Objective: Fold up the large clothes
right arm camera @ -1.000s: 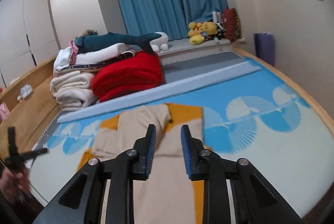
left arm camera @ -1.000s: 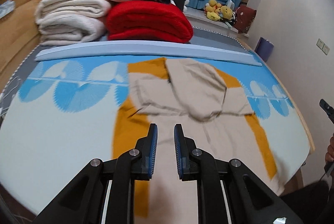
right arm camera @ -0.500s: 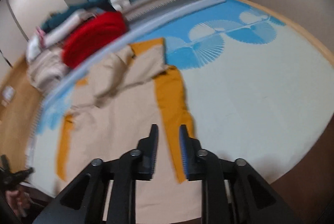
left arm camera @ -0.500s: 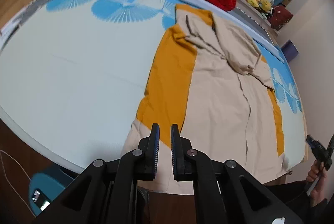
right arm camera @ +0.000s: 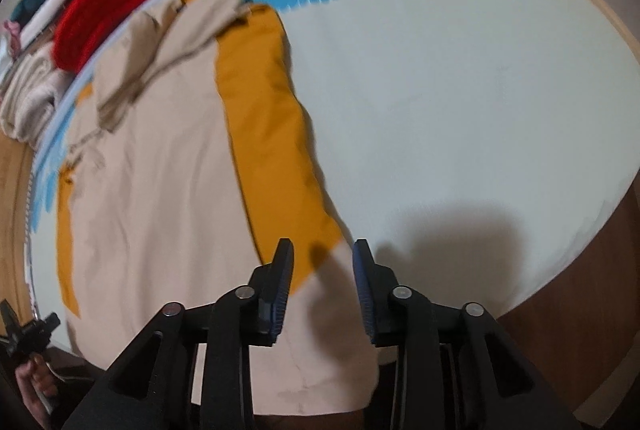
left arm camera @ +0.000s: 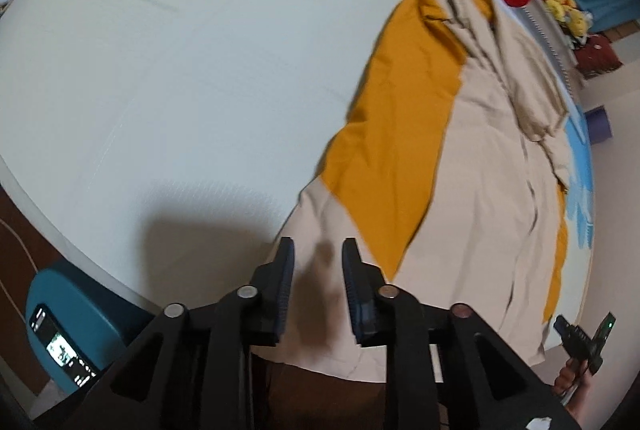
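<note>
A large beige garment with mustard-orange side panels [left arm camera: 472,197] lies spread on the bed, hood end far, hem hanging over the near edge. It also shows in the right wrist view [right arm camera: 160,181]. My left gripper [left arm camera: 318,262] is open, just above the garment's near left hem corner. My right gripper [right arm camera: 324,258] is open, just above the near right hem corner. Neither holds cloth.
The bed's white and blue sheet [left arm camera: 168,61] spreads left of the garment, and right of it in the right wrist view [right arm camera: 460,89]. Folded red and cream blankets [right arm camera: 108,1] are stacked at the headboard. A teal device [left arm camera: 68,334] stands on the floor at left.
Both grippers have dropped down and come closer to the hem corners at the bed's near edge. Both jaws have opened wider.
</note>
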